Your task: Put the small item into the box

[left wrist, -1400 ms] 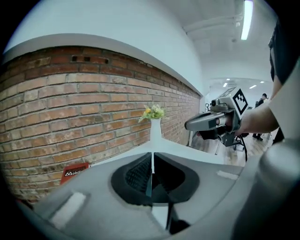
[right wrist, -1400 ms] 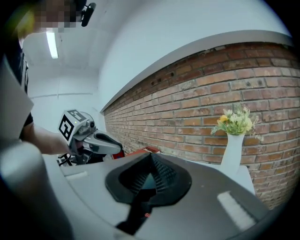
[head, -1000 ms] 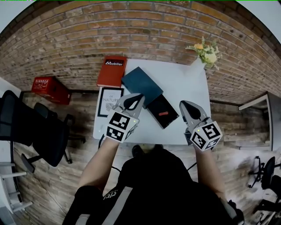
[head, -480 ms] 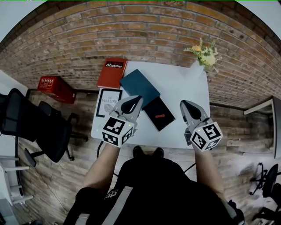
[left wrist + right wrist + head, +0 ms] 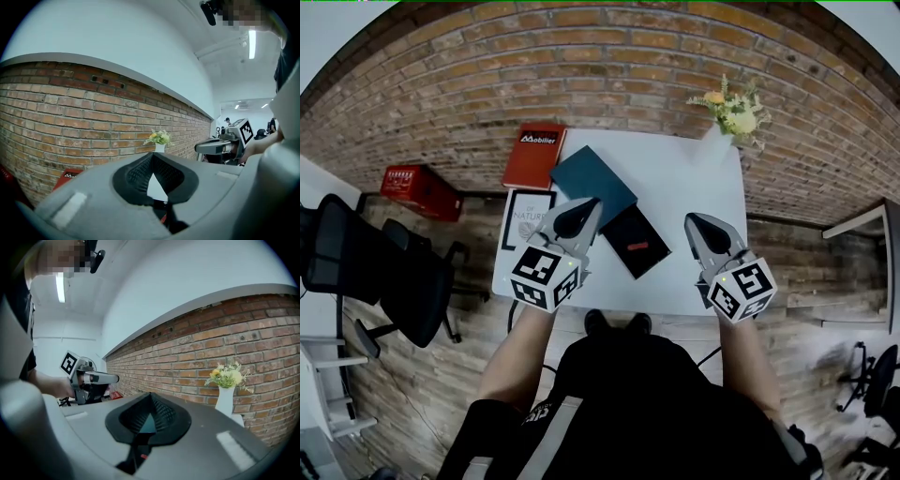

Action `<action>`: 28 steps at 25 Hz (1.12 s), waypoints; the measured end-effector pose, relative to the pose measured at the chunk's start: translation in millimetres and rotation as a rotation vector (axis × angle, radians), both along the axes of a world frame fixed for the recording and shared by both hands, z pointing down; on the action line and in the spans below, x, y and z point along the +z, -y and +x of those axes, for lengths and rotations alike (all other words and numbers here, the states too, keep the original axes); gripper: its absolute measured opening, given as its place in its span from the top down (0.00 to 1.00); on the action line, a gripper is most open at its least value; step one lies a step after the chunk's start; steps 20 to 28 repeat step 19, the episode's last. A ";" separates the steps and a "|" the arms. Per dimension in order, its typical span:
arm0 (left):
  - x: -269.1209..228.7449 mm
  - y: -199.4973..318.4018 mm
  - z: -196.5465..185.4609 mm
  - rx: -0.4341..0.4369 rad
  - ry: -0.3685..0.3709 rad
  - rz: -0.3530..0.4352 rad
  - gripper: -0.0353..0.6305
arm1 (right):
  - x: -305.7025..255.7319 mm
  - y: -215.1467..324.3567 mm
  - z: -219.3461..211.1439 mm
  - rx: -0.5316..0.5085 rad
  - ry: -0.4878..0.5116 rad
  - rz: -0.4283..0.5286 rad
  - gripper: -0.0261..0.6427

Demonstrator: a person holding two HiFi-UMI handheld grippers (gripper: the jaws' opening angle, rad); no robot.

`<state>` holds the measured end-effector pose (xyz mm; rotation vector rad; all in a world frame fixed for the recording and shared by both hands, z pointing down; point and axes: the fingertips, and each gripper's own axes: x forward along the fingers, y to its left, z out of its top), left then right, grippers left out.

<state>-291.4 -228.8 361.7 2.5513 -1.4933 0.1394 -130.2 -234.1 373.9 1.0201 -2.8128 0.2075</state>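
**Small red item sits at the black box, both grippers empty**

The small red item [image 5: 639, 247] lies just below the frame's centre, on or inside the shallow black box [image 5: 654, 262]; which one cannot be told from here. It looks flat, light and stiff, so it will likely skid on a smooth surface. A pinch across its narrow sides, fingers low, seems best.

A dark teal lid [image 5: 593, 183] touches the box's upper-left corner on the white counter [image 5: 698, 183]. The left gripper [image 5: 591, 202] and the right gripper [image 5: 691, 219] hover at the near edge, fingers together, holding nothing.
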 end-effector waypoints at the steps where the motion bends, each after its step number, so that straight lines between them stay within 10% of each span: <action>1: 0.4 0.9 -0.2 0.001 -0.001 -0.003 0.94 | 0.0 2.0 0.3 0.003 0.005 -0.006 0.96; 28: -10.8 -0.3 15.8 0.151 -0.059 -0.024 0.94 | -18.4 13.6 -3.6 0.018 0.031 0.030 0.96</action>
